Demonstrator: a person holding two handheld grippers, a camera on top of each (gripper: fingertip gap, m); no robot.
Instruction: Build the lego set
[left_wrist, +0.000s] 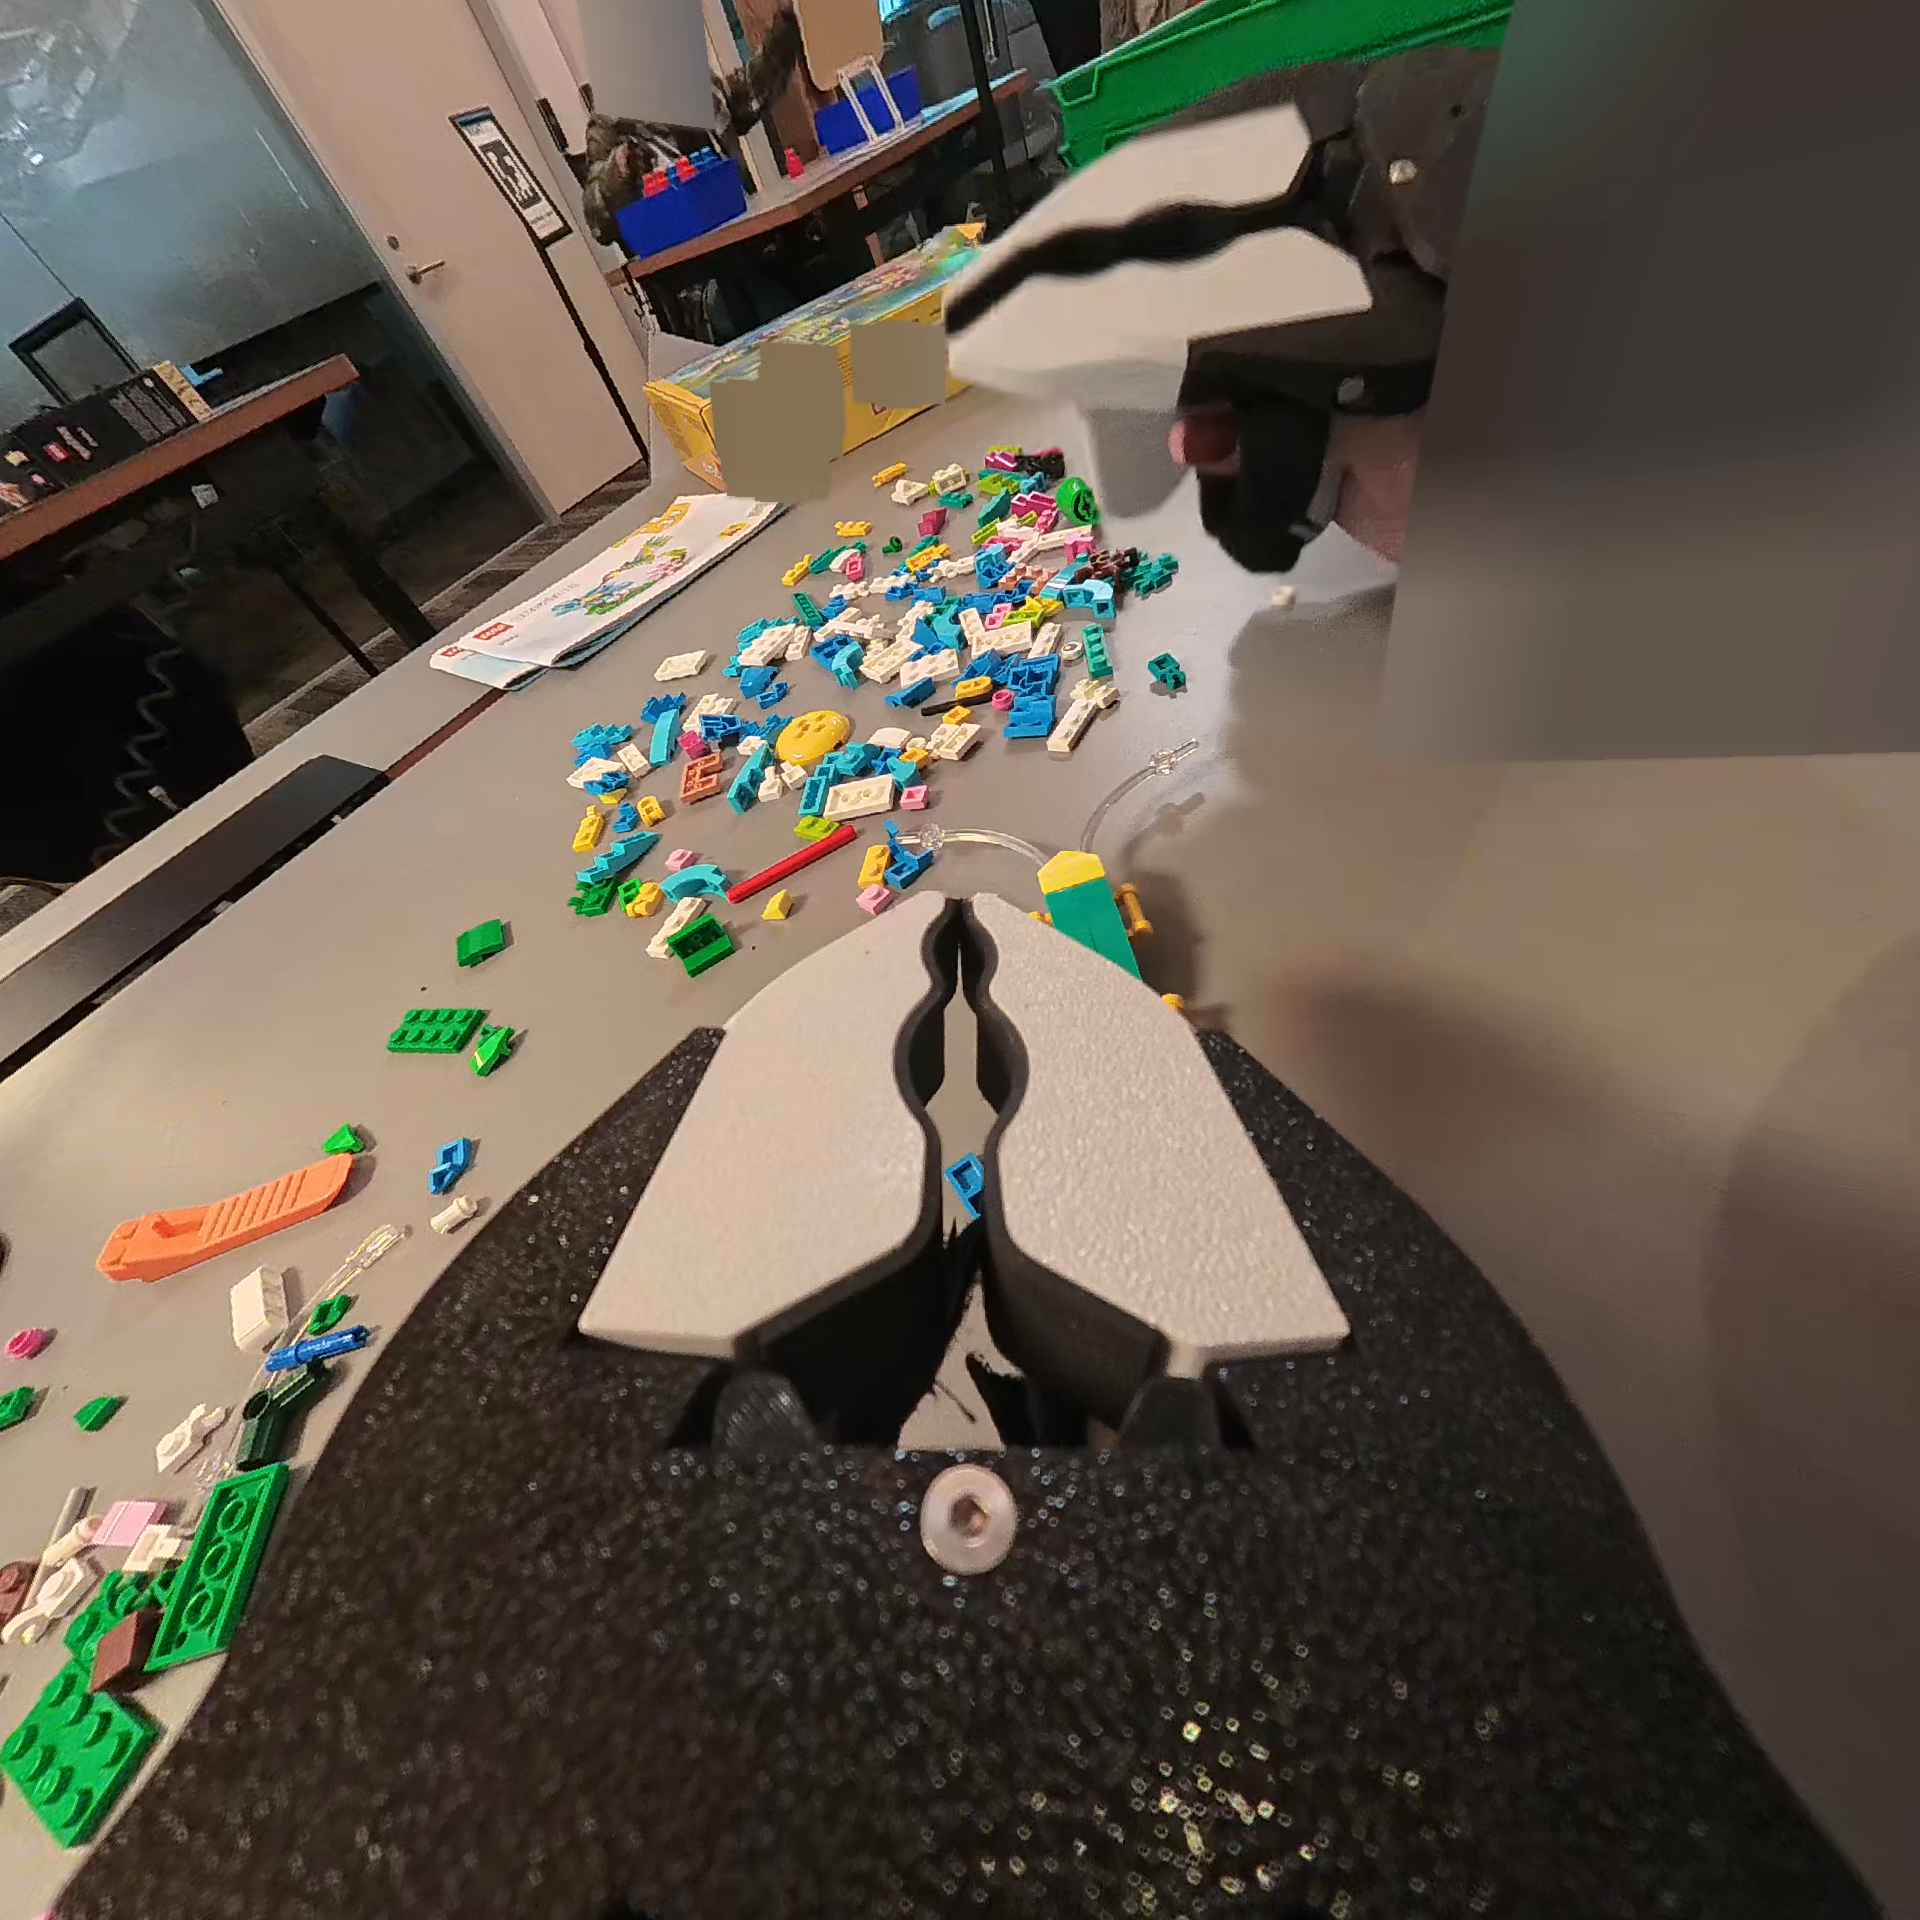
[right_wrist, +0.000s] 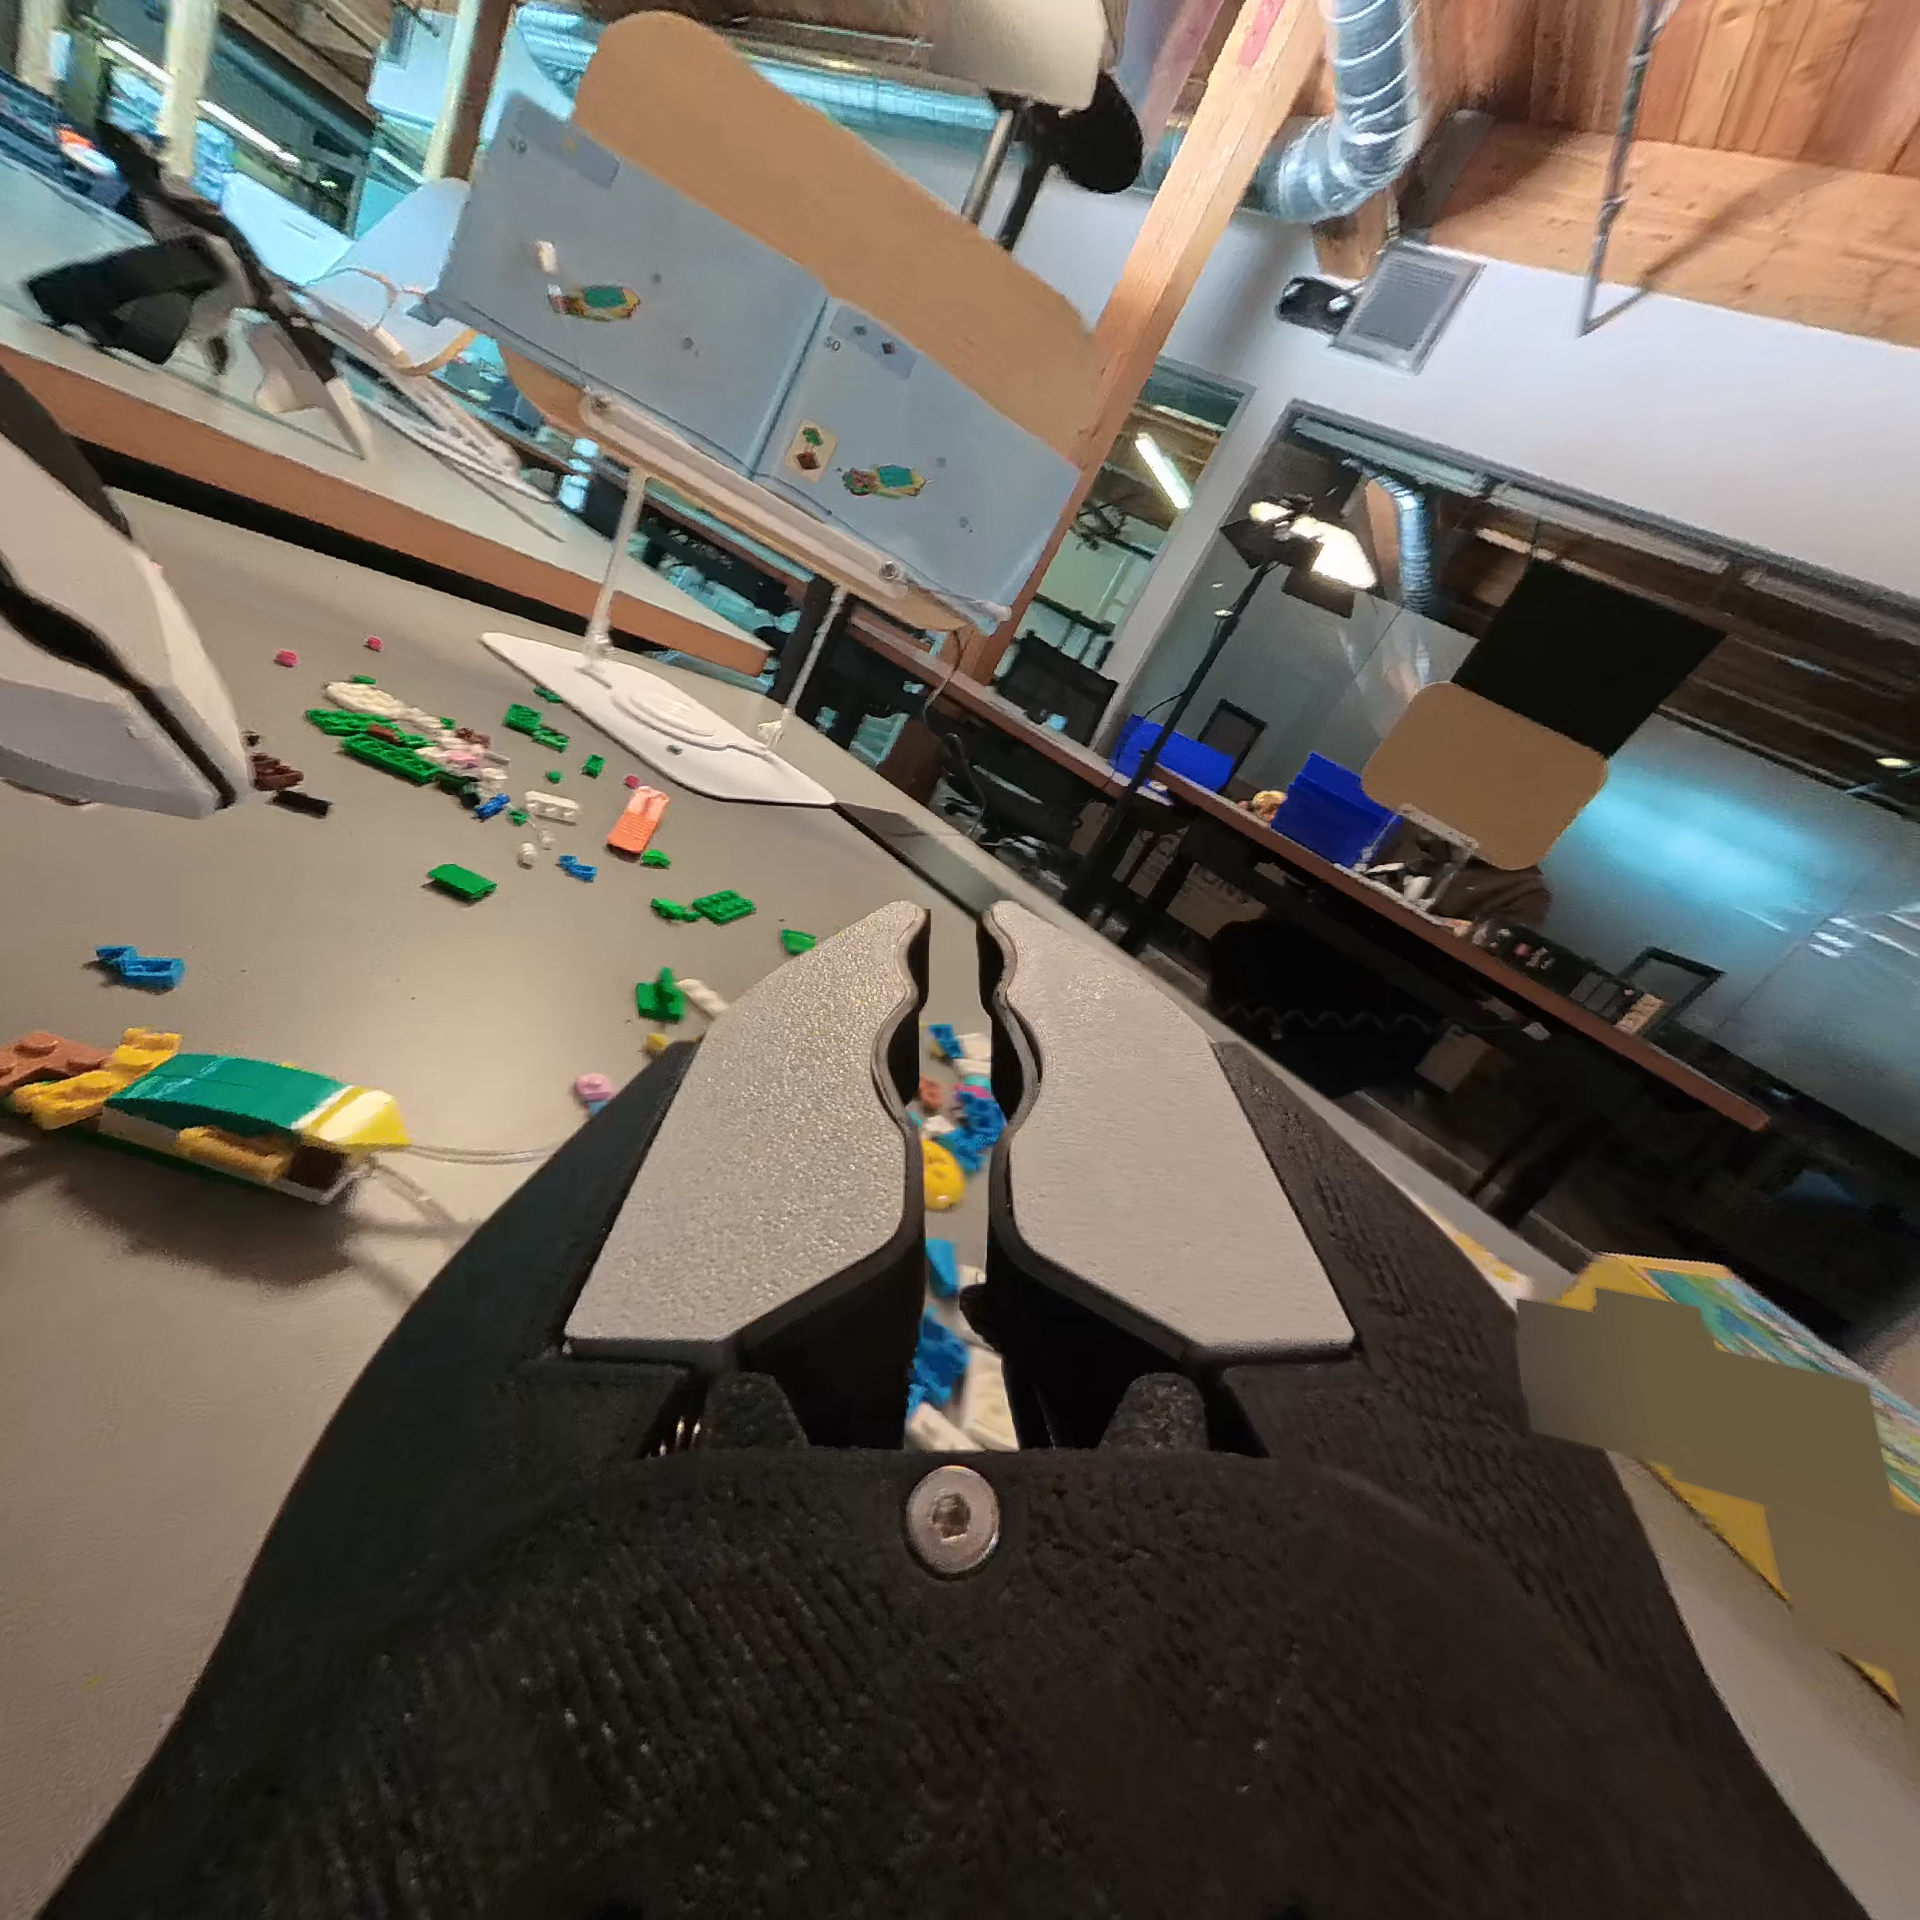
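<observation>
Left gripper (left_wrist: 964, 909) over the grey table (left_wrist: 312, 1039), tips pressed together, nothing seen between them; a small blue brick (left_wrist: 966, 1179) showing through the gap farther back, whether held or lying on the table impossible to tell. Right gripper (right_wrist: 954, 920) raised and tilted, fingers slightly parted, empty. Partly built green-and-yellow model (right_wrist: 239, 1117) flat on the table, left of the right gripper. Loose brick pile (left_wrist: 914, 644) spread beyond, orange brick separator (left_wrist: 223, 1216) near the left edge, instruction booklet (left_wrist: 613, 582) and yellow box (left_wrist: 790, 416) farther back.
</observation>
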